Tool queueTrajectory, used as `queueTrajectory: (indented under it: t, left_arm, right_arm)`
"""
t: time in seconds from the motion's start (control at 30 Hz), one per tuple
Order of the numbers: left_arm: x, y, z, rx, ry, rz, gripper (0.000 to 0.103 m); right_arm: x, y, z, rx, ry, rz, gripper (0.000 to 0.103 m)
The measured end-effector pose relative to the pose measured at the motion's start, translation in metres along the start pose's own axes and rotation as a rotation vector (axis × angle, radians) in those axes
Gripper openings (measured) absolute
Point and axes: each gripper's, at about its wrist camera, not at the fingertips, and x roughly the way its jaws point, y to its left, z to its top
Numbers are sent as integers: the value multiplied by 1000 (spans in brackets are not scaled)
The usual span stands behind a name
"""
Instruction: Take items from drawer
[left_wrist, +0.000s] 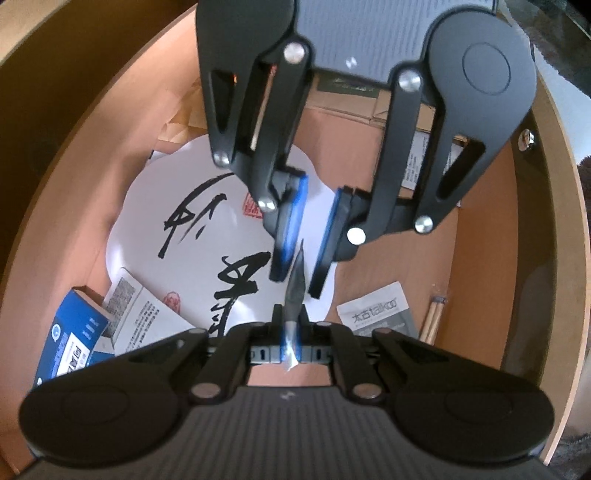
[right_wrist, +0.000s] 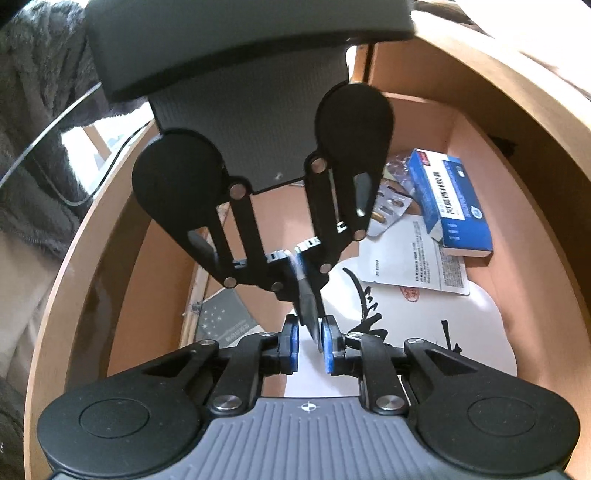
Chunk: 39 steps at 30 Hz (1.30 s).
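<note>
Both grippers hang over an open wooden drawer. My left gripper is shut on a thin dark grey sachet that stands edge-on and points at my right gripper. My right gripper is open, its blue pads either side of the sachet's far tip. In the right wrist view my right gripper is open around the sachet, which the left gripper holds from the far side. A white round sheet with black calligraphy lies on the drawer floor below.
The drawer also holds a blue medicine box, a printed leaflet, blister packs, a grey Taikoo sachet, wooden sticks and cardboard at the back. A grey fluffy fabric lies outside the drawer.
</note>
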Motion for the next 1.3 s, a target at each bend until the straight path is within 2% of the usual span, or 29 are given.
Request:
queueTrajectory:
  t: [0.1, 0.17, 0.4, 0.57, 0.83, 1.03, 1.17, 1.2, 1.3]
  left_arm:
    - [-6, 0, 0, 9, -18, 8, 5]
    - [3, 11, 4, 16, -35, 19, 5]
    - [-23, 11, 6, 6, -37, 43, 6]
    - [-45, 9, 3, -19, -56, 93, 6]
    - [-90, -7, 0, 4, -95, 219, 6]
    - [-129, -11, 3, 23, -129, 328, 6]
    - [-151, -2, 8, 30, -144, 414, 6]
    - [-169, -2, 6, 30, -149, 434, 6]
    - [-152, 29, 30, 35, -169, 479, 6]
  right_arm:
    - [-8, 5, 4, -39, 6, -18, 7]
    - [-16, 6, 8, -47, 5, -31, 6]
    - [-35, 15, 21, -67, -24, -22, 6]
    - [-51, 26, 40, -118, -10, -79, 6]
    - [-85, 50, 69, -178, -24, -176, 6]
    - [-120, 64, 94, -220, -43, -285, 6]
    - [-141, 59, 112, -237, -61, -364, 6]
    - [-150, 57, 118, -240, -66, -382, 6]
    - [-163, 52, 132, -247, -76, -437, 6]
